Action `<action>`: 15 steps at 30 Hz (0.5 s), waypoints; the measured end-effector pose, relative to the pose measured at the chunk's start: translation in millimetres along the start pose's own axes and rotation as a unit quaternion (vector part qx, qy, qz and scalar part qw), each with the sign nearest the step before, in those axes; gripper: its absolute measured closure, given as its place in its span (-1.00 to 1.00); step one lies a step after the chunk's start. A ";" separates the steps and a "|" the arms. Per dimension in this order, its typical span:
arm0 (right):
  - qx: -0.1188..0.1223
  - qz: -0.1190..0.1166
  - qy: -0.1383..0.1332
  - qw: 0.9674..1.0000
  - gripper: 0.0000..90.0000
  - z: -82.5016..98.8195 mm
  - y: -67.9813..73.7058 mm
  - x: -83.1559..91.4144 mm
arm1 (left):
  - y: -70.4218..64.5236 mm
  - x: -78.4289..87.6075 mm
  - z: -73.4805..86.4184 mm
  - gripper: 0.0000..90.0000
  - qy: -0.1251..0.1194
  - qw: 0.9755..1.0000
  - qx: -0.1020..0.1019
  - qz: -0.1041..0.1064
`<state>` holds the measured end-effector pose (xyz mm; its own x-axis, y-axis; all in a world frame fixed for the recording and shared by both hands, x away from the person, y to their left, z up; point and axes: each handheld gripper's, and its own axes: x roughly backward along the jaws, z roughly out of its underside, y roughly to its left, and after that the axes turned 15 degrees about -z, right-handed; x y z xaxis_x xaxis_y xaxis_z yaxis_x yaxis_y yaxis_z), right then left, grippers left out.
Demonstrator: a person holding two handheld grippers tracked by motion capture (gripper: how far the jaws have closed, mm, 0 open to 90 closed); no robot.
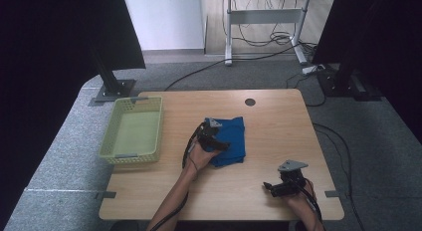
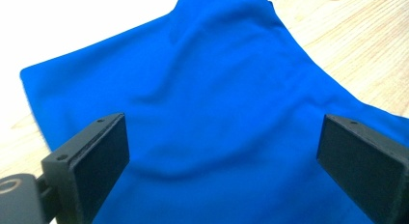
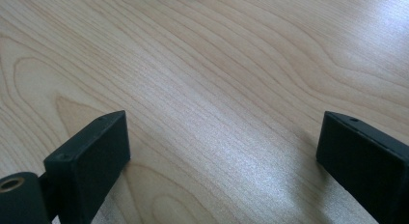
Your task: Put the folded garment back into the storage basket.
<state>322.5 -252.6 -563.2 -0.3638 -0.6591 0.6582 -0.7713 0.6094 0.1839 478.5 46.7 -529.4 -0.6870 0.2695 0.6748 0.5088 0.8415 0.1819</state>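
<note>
Your left gripper (image 1: 222,141) hovers over the folded blue cloth (image 1: 233,139), jaws wide and empty; nothing grasped yet. Your right gripper (image 1: 272,187) waits over bare desk (image 1: 278,121), jaws wide too.

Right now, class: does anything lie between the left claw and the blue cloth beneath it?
Nothing visible does. The left claw hangs with its jaws wide apart directly over the blue cloth, with bare fabric between them. The right claw sits apart, over bare table.

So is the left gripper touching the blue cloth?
Cannot tell. In the left gripper view the left gripper has open jaws over the cloth, but neither contact nor gap is plain.
</note>
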 end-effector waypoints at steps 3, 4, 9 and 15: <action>0.000 0.000 0.000 1.000 -0.90 0.0 0.0 0.0 | -2.8 -5.6 -3.8 -0.90 0.004 1.000 -0.003 -0.002; 0.000 0.000 0.000 1.000 -0.90 0.0 0.0 0.0 | -2.8 -5.6 -3.8 -0.90 0.004 1.000 -0.003 -0.002; 0.000 0.000 0.000 1.000 -0.90 0.0 0.0 0.0 | -6.1 -16.4 -9.5 -0.90 0.025 0.999 -0.016 -0.023; 0.000 -0.001 0.000 1.000 -0.90 0.0 0.1 0.0 | -6.2 -27.7 -8.6 -0.90 0.049 0.998 -0.010 -0.029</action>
<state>322.4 -252.6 -563.2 -0.3629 -0.6598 0.6580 -0.7720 0.6083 0.1842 498.8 29.9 -543.1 -0.6618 0.1721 0.7296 0.4805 0.8444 0.2367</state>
